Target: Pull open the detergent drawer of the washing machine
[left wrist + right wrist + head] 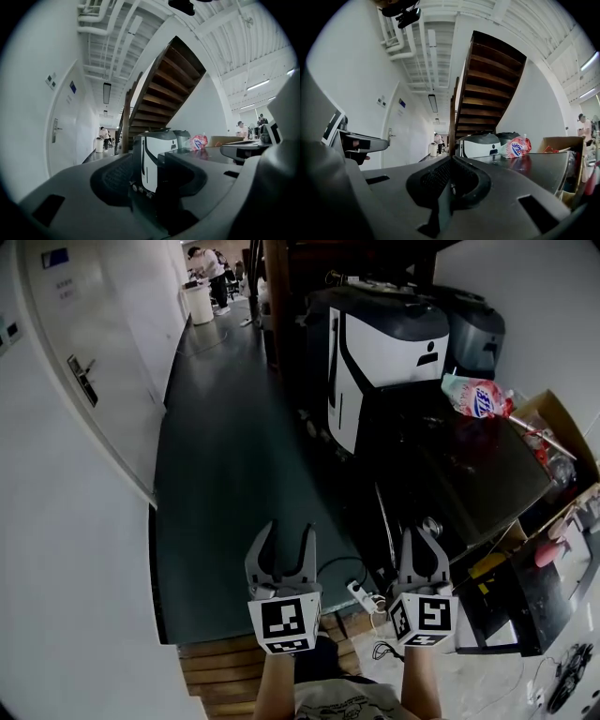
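A dark machine with a glossy black top (pixel 469 465) stands at the right of the head view, and I cannot make out a detergent drawer on it. My left gripper (pixel 288 532) is held over the floor to its left. It is open and the gap between its jaws is empty. In the left gripper view, a white-and-black machine (pixel 152 154) shows through the left gripper (pixel 151 180). My right gripper (pixel 422 538) hovers near the dark machine's front corner. Its jaws meet with nothing between them, as the right gripper view (pixel 449 187) also shows.
A pink detergent bag (pixel 476 397) lies on the black top, with a cardboard box (pixel 562 427) beside it. Two white-and-black machines (pixel 384 343) stand further back under a wooden staircase (pixel 164 89). A power strip (pixel 361 596) lies on the floor, wooden steps (pixel 220 667) are below me, and a white door (pixel 84 381) is at left.
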Available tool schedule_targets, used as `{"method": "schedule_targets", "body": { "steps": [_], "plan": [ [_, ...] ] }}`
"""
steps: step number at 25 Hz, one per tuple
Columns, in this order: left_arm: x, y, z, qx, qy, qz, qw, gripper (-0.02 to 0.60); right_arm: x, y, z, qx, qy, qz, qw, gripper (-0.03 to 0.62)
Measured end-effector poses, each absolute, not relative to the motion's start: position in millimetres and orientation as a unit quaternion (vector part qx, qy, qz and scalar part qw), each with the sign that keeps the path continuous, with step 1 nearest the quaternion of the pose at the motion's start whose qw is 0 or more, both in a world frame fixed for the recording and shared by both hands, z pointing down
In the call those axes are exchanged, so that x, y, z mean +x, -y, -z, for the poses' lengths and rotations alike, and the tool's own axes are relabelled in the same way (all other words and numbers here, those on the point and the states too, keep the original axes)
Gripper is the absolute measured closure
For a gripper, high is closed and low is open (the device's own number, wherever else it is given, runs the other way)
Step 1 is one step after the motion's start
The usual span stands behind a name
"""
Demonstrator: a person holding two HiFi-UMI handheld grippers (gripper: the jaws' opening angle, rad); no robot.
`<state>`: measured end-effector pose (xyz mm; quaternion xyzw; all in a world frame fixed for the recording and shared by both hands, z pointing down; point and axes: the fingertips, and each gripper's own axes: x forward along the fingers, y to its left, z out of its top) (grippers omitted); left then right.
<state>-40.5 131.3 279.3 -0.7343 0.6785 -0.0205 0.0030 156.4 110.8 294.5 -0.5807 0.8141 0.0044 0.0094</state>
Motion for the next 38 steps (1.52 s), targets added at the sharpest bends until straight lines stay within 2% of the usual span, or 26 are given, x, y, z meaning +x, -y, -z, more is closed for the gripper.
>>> {"method": "schedule_targets", "body": {
  "steps": [15,26,38],
  "plan": [
    [-92,-52,-262,-0.751,-0.659,0.046,-0.023,0.353,116,-49,-265,-0.604,-0.797,0.004,-0.008,0.582],
    [-93,-18,-267,-0.758,-0.650,0.052,-0.030,0.351,115,-17,-272,-0.615,-0.788,0.012,-0.016,0.582],
    [-72,69,-286,-0.772,-0.631,0.065,-0.041,0.350,127,59,-280,-0.624,-0.781,0.014,-0.017,0.582]
  ]
}}
